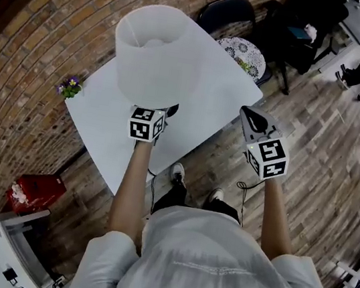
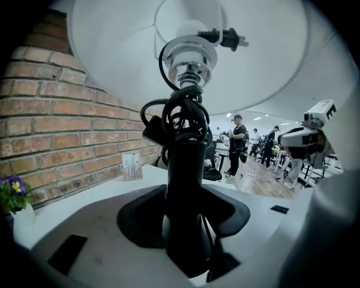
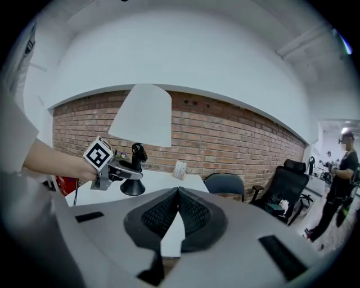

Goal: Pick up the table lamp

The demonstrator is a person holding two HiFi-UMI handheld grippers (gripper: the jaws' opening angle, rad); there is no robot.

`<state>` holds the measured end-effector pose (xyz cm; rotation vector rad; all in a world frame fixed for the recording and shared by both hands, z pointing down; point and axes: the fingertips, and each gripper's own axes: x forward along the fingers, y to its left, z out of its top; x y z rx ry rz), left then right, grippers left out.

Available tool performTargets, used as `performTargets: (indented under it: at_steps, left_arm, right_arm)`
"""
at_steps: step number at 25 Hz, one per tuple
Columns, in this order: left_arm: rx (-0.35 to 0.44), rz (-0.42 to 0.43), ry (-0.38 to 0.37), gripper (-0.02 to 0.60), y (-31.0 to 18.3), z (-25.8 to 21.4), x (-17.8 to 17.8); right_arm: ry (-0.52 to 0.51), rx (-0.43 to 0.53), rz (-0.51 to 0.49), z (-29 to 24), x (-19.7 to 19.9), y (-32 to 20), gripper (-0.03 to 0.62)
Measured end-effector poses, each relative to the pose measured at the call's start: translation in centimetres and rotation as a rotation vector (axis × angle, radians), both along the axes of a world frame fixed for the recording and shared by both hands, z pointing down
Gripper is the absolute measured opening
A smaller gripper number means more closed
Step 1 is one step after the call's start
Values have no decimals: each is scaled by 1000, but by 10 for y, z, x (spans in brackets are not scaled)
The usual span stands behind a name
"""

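The table lamp has a wide white shade (image 1: pixel 157 55) and a black stem (image 2: pixel 185 185) with its black cord wound round it, the plug (image 2: pixel 225 38) sticking out under the shade. My left gripper (image 1: pixel 165 112) is shut on the stem, which stands upright between its jaws (image 2: pixel 185 225). In the right gripper view the lamp's shade (image 3: pixel 143 115) and round black base (image 3: pixel 133 187) show over the white table (image 1: pixel 205 110); I cannot tell whether the base touches it. My right gripper (image 1: pixel 255 120) hangs off the table's right edge, jaws shut on nothing (image 3: pixel 179 194).
A small pot of purple flowers (image 1: pixel 70 87) sits at the table's left corner and a white card (image 2: pixel 131 166) by the brick wall. A dark chair (image 1: pixel 228 12) and a round patterned stool (image 1: pixel 243 52) stand behind the table. A red box (image 1: pixel 35 192) is on the floor. People stand far off (image 2: pixel 237 143).
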<state>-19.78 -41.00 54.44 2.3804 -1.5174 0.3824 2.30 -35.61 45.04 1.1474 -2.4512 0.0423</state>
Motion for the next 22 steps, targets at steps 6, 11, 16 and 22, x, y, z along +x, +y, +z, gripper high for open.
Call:
performTargets:
  at_steps: [6,11,16,22]
  left_arm:
    - [18,-8,33,180,19,-38,33]
    - [17,-60,43,179,26,-54,44]
    - [0,-148,-20,181,37,-68,44]
    - [18,-226,26,181,60,-88,32]
  right_arm:
    - [-22,40,4,-24,34,-1,2]
    - [-24,71,2,-38,56,-5,2]
    - [-27,106,-3,-52,77,-8,2]
    - [-25,138,-38,-62,73,-8,2]
